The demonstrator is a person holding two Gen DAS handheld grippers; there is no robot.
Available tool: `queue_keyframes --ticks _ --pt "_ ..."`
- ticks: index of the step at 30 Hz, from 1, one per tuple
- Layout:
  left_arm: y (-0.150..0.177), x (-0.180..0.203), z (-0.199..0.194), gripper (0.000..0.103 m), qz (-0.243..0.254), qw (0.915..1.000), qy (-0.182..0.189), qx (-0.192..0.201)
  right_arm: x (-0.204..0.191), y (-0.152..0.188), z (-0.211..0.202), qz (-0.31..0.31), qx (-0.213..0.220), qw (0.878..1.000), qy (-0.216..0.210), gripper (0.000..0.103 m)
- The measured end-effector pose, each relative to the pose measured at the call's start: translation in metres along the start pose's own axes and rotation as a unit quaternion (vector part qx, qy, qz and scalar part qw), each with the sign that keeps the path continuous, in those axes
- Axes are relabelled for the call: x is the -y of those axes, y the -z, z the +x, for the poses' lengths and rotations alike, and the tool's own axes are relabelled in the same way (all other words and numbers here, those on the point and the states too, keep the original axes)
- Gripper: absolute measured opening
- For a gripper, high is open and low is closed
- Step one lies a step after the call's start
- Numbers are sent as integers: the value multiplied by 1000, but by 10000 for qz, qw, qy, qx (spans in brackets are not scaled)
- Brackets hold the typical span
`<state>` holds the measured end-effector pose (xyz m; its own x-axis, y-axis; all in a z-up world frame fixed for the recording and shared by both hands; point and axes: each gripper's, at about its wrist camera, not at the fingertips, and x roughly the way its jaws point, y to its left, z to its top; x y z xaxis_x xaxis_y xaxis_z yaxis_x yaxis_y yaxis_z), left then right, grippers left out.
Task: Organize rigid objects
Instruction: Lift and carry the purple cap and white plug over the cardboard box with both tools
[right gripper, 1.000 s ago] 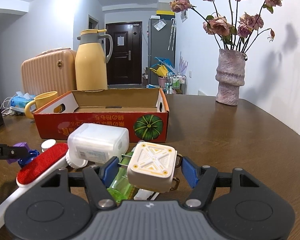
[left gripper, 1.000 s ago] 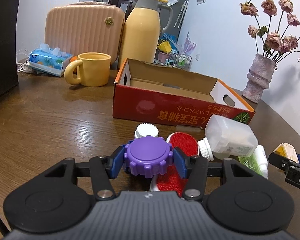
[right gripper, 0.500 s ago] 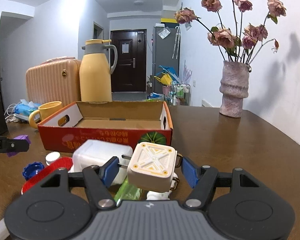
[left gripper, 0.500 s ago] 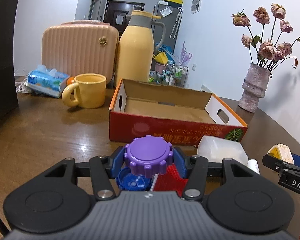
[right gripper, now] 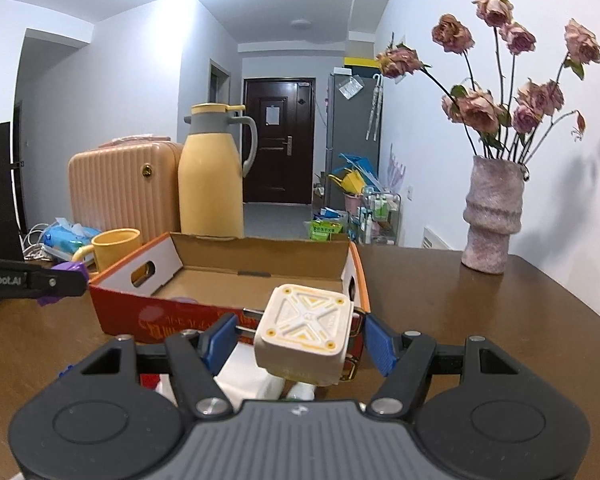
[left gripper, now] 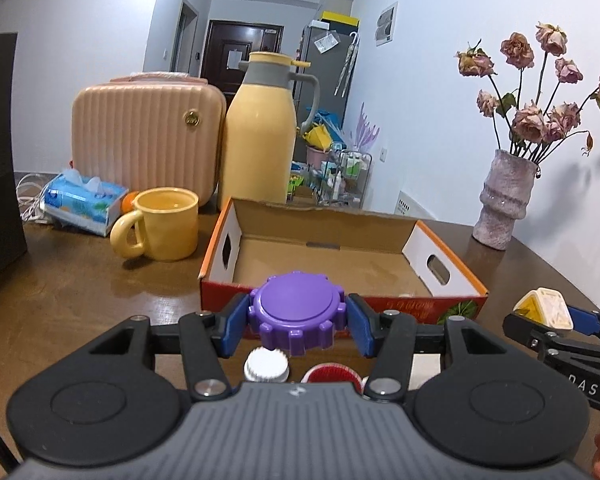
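Over on the far left of the brown wood-grain worktop (left gripper: pixel 60 304) there's a soft blue tissue pack (left gripper: pixel 85 204), a ribbed peach hard-shell suitcase (left gripper: pixel 148 136) and a glossy yellow mug (left gripper: pixel 166 229) with a chunky handle. Next to that stands a tall smooth yellow thermos jug (left gripper: pixel 260 136) with a grey collar.

My left gripper (left gripper: pixel 296 318) has its blue fingers (left gripper: pixel 233 325) clamped on both sides of a purple plastic cap (left gripper: pixel 296 312), round with a notched, gear-like rim and a flat top. It's held in the air just in front of the near wall of the red cardboard box (left gripper: pixel 412 306), which sits open with plain brown corrugated insides and white end flaps with handle cutouts. Below the cap, down on the worktop, I can see a small white ribbed lid (left gripper: pixel 266 366) and a bit of something red and fuzzy (left gripper: pixel 331 372).

My right gripper (right gripper: pixel 300 338) is squeezing a cream square block (right gripper: pixel 305 330), rounded corners, raised X pattern with yellow accents on its face. It's also up off the surface, close to the box's near right corner. Under it there's white plastic stuff I can't make out properly.

Far right stands a rough pinkish stone-look vase (right gripper: pixel 492 220) with dried roses (right gripper: pixel 476 108). Behind everything, white walls, a hallway and a dark door (right gripper: pixel 278 140).
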<state>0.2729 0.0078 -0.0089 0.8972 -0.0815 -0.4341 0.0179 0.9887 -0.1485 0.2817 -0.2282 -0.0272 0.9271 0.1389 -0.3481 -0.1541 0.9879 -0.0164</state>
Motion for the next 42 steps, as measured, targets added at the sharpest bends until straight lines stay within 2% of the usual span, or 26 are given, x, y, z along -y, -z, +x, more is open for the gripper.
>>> queue_keyframes --ticks 18,26,42 --pt "-34 19 30 54 44 9998 60 199 -3 -32 43 -49 103 9995 -311 67" --pt "-43 21 50 54 -41 9998 47 204 -7 -40 70 -29 -28 9991 -431 67" --pt "-54 18 100 54 -42 9996 -236 145 -6 -50 129 -142 -309 9983 -474 67"
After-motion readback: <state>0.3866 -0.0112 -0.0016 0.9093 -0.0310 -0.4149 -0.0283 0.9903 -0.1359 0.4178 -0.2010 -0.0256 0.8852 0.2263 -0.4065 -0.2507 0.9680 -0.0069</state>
